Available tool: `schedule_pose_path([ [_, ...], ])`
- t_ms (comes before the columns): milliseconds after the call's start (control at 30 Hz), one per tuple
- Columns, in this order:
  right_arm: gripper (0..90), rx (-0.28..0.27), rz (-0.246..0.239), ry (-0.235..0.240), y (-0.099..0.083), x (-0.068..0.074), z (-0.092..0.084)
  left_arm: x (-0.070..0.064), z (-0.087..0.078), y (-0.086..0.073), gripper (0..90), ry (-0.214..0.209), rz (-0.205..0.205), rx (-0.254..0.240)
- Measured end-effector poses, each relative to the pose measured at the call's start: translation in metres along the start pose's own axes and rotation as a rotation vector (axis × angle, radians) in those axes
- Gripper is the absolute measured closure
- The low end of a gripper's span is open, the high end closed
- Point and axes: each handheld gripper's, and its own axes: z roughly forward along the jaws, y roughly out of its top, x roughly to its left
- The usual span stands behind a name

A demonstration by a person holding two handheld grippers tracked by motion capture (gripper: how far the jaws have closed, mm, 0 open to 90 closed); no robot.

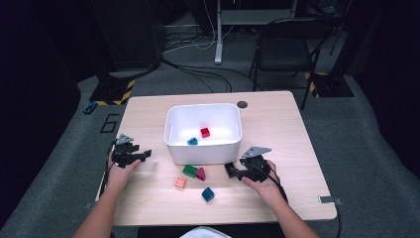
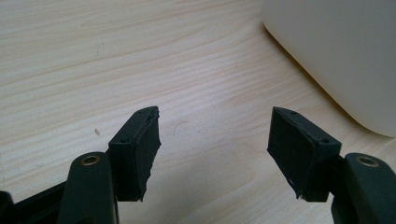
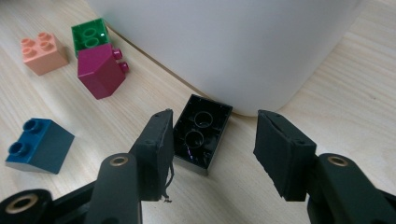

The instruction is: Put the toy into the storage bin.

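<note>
Pale wood table (image 1: 277, 129), white bin (image 1: 203, 148) centred; grey carpet (image 1: 366, 148), dark room.

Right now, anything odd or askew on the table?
Yes: the black brick by the bin lies upside down, hollow underside up, between the right gripper's open jaws. The maroon brick lies tipped on its side, studs pointing sideways. The left pad of that gripper looks frayed at its lower edge.
</note>
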Motion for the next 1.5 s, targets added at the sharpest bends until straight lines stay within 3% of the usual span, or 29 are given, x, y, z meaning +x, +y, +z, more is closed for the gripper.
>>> schedule_pose_path([
  [100, 46.4, 0.000, 0.016, 0.002, -0.002, 0.002, 0.004, 0.000, 0.000, 0.000, 33.8, -0.001, 0.000, 0.003],
  [667, 44.5, 0.034, 0.000, -0.020, -0.003, 0.014, 0.027, -0.002, 0.002, 0.000, 33.8, -0.001, -0.004, 0.002],
  [967, 48.8, 0.040, 0.015, -0.051, -0.009, 0.007, 0.026, -0.002, 0.001, 0.000, 33.8, -0.005, -0.002, 0.008],
  [1100, 51.5, 0.048, 0.039, -0.051, -0.012, 0.005, 0.023, -0.002, 0.002, 0.000, 33.9, -0.002, -0.003, 0.003],
  [1367, 52.0, 0.047, 0.042, -0.043, -0.013, 0.003, 0.025, -0.001, 0.002, -0.001, 33.9, -0.003, -0.005, -0.001],
  [1500, 57.8, 0.052, 0.024, -0.025, -0.014, 0.004, 0.023, 0.000, 0.001, 0.000, 33.9, -0.007, -0.003, 0.010],
])
